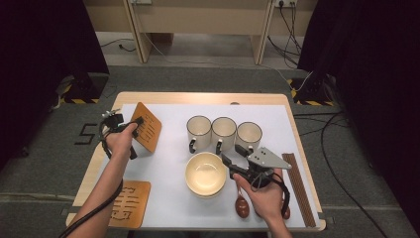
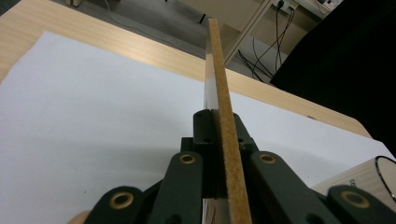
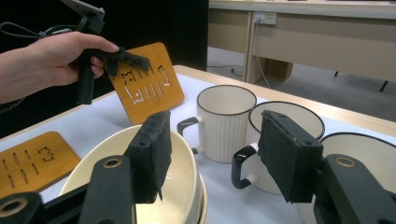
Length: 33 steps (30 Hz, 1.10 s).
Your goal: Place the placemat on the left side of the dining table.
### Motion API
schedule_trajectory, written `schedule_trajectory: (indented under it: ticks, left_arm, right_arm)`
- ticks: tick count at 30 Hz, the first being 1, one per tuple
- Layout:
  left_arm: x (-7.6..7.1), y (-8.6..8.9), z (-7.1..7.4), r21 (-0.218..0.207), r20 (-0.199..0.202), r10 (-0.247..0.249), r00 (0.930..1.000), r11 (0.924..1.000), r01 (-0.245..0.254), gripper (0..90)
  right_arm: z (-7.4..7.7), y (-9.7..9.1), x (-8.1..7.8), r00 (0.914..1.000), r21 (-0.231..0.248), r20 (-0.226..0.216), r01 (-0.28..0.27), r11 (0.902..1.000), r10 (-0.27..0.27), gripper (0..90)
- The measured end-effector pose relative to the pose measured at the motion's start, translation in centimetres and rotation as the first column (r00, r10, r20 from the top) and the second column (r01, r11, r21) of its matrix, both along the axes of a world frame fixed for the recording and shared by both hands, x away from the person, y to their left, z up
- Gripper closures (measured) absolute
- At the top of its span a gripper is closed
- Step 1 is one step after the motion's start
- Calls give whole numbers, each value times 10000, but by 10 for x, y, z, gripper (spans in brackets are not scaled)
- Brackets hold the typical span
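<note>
White paper covers the surface (image 1: 168, 203); left gripper (image 1: 134, 121) fingers clamp a cat-cutout wooden coaster (image 1: 146, 127) upper left, right gripper (image 1: 236, 154) fingers wide.

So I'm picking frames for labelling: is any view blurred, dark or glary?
High view: evenly lit white sheet, black surroundings, slightly soft. Left gripper view: coaster edge sharp, no glare. Right gripper view: jaws up close a bit soft, mugs clear.

Amber wooden coaster (image 1: 146, 127) with cut-out cat pattern, cream bowl (image 1: 205, 173), white black-rimmed mugs (image 1: 224, 133), white mat (image 1: 171, 168)
</note>
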<state>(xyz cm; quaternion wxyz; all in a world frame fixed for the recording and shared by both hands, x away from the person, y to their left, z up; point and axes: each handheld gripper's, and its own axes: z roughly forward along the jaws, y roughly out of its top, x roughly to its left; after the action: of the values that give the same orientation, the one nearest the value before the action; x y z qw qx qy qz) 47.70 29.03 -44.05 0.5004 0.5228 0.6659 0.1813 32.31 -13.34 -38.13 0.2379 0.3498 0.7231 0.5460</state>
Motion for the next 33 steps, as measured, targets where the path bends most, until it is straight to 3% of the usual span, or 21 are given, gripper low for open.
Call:
schedule_trajectory:
  ticks: [4,12,17,24,30,33]
  left_arm:
    - [0,2,-3,-123,-37,100,9999,9999,-101,852]
    - [0,10,-8,215,-326,214,9992,9996,-207,796]
    - [0,13,-13,683,-560,63,9984,9977,-25,667]
    - [-1,24,-24,927,-1032,320,9941,9954,-224,561]
    - [-1,38,-34,1431,-1248,732,9895,9882,-551,493]
    - [-1,47,-36,1864,-1140,1049,9879,9790,-825,458]
  right_arm:
    - [0,0,0,10000,-18,-5,4,10000,-4,443]
    - [-1,0,1,10000,-32,-63,27,10000,-27,443]
    - [-1,-1,1,10000,-105,-72,67,9999,-68,440]
    - [-3,-1,2,9998,-143,-174,91,9999,-93,439]
    - [-3,-1,2,9997,-177,-218,53,9998,-57,438]
    - [-3,0,2,9998,-193,-194,60,9998,-64,438]
